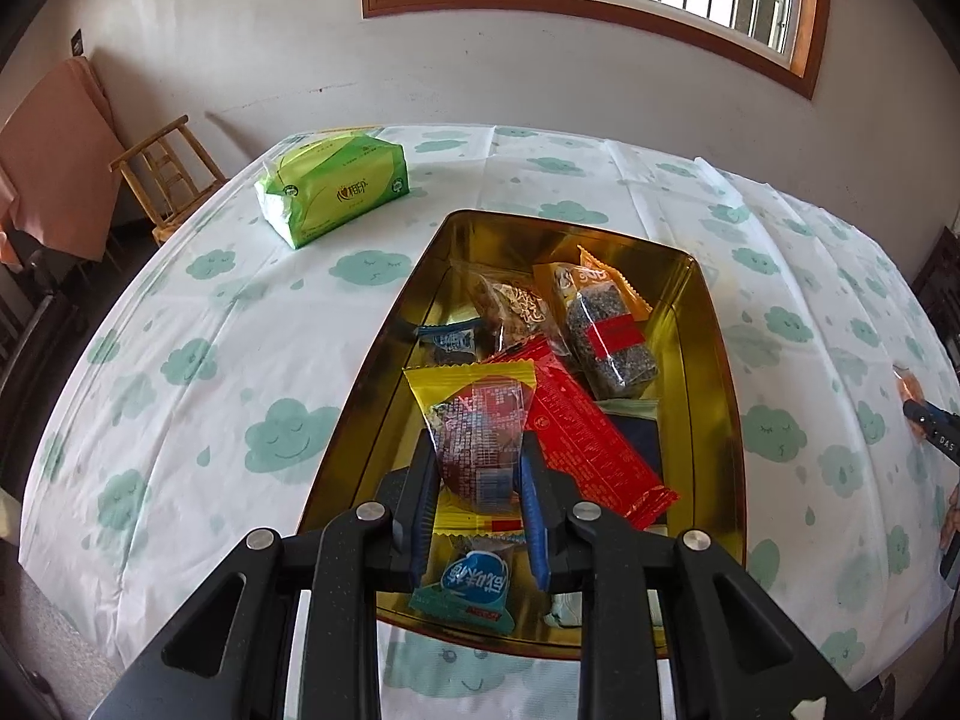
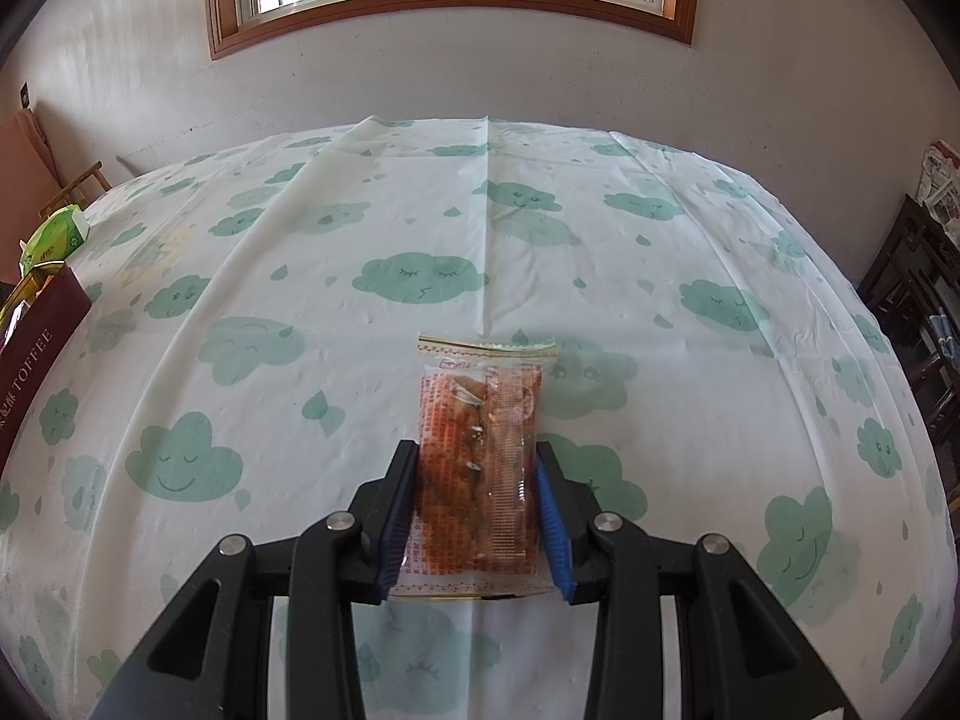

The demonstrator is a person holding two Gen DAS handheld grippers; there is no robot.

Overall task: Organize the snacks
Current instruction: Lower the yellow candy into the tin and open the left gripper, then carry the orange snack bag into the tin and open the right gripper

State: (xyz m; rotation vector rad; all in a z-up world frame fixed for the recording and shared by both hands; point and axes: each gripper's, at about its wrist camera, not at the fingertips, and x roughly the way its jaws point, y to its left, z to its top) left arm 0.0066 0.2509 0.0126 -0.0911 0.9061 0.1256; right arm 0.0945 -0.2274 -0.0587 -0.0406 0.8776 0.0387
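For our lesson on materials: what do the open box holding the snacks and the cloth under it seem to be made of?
Box: probably tin-plated metal with a shiny gold finish; its inner walls mirror the wrappers.
Tablecloth: likely thin plastic sheet, white with printed green clouds; it has a slight sheen and sharp fold creases.

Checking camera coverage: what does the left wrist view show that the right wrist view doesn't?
Left wrist only: the inside of the gold tin with its snacks, and the left gripper shut on a yellow-edged packet above it.
Right wrist only: the right gripper shut on an orange snack pack, and the tin's maroon side.
Both: the cloud-print tablecloth, green tissue pack, window.
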